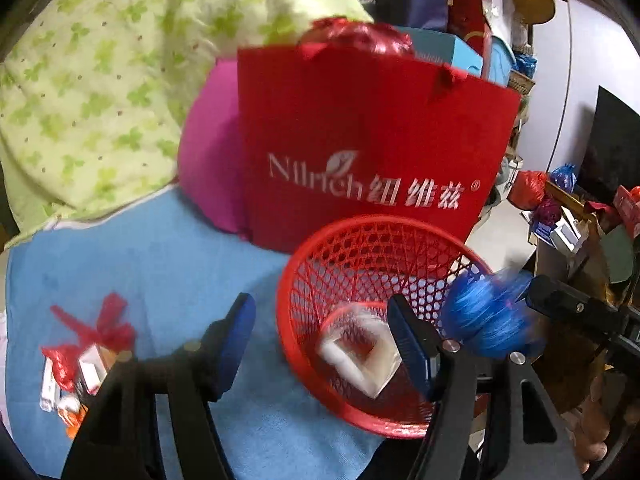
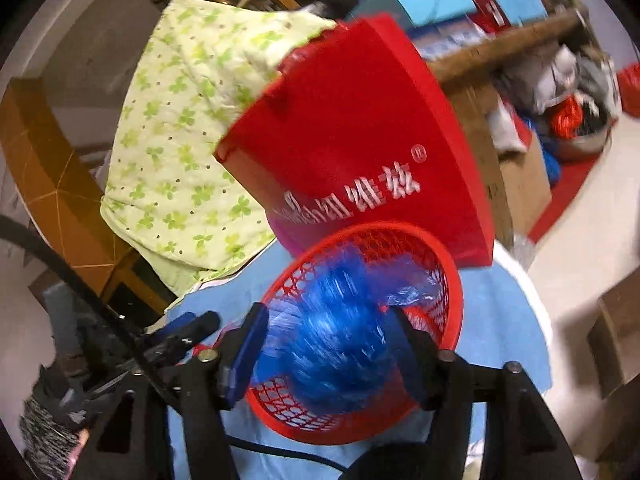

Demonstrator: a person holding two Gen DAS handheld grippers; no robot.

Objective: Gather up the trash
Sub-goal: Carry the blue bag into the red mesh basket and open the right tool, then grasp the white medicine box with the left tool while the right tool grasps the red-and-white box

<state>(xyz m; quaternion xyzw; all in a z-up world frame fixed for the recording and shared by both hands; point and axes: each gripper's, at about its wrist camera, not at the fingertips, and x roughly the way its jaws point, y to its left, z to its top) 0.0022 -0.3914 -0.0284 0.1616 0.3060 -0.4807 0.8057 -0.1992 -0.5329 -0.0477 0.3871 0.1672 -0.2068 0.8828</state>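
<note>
Right wrist view, nearest item: right gripper (image 2: 332, 344), one, its two blue-padded fingers closed on a crumpled blue plastic bag (image 2: 340, 340), one, blurred. The bag's long axis runs forward along the fingers, its bulk between the pads and its twisted tail pointing away and rightward over the red mesh basket (image 2: 452, 280). In the left wrist view this bag (image 1: 488, 312) hangs at the basket's right rim, beyond the left gripper's right finger. Left gripper (image 1: 324, 344), one: fingers spread apart, holding nothing, the right finger over the basket (image 1: 304, 272), the left finger over the blue cloth (image 1: 160, 256). Basket, one, round, tilted toward the camera, resting on the cloth; inside it lies one pale squarish wrapper (image 1: 360, 356), blurred. Left of the left gripper, on the cloth: one cluster of small packets tied in a red plastic bag (image 1: 92, 340); count of packets cannot be told. Behind the basket, touching or just beside its far rim: one red paper shopping bag (image 1: 368, 140) standing upright, white lettering facing the camera. Beside it on the left: one magenta cushion (image 1: 212, 152). Farther left and behind: one light green clover-print quilt (image 1: 100, 72). Far right background: cluttered boxes and several tied plastic bags, red and blue.
</note>
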